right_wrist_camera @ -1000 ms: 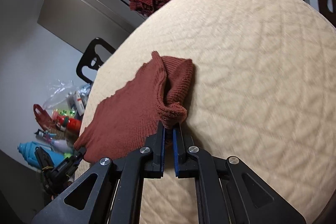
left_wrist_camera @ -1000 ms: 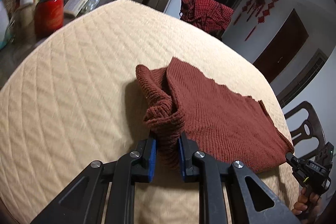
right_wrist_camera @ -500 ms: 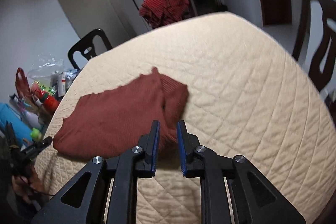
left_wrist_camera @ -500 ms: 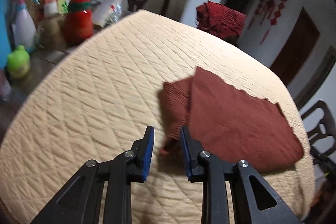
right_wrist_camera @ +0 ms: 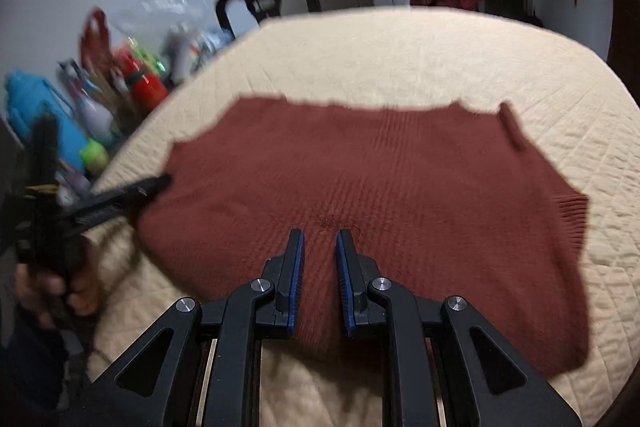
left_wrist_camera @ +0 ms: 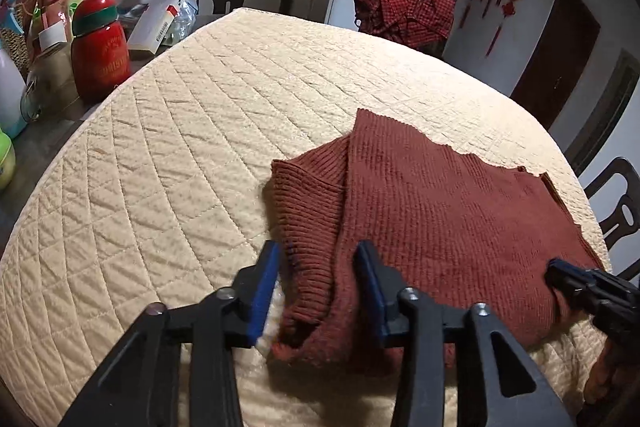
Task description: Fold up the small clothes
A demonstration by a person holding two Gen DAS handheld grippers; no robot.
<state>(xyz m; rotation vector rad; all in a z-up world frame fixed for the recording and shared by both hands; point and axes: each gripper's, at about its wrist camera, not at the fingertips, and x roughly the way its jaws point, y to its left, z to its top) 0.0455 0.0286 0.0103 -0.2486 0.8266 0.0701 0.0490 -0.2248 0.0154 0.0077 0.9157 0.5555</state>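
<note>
Both grippers angled down, left gripper [left_wrist_camera: 316, 291] fingers opening over sweater [left_wrist_camera: 440, 211]

surface: quilted cream table cover [left_wrist_camera: 180, 155] | on it: rust knit garment [left_wrist_camera: 440, 211]

The sweater [left_wrist_camera: 440, 211] is a matt, ribbed knit, rust-brown and slightly fuzzy. Under it the table cover [left_wrist_camera: 180, 155] is cream quilted cloth, stitched in diamonds (puckered along the seams). The left gripper [left_wrist_camera: 318, 291] is matt black plastic with smooth blue pads and shiny metal screw heads. A red jar [left_wrist_camera: 100, 47] looks glossy.
</note>
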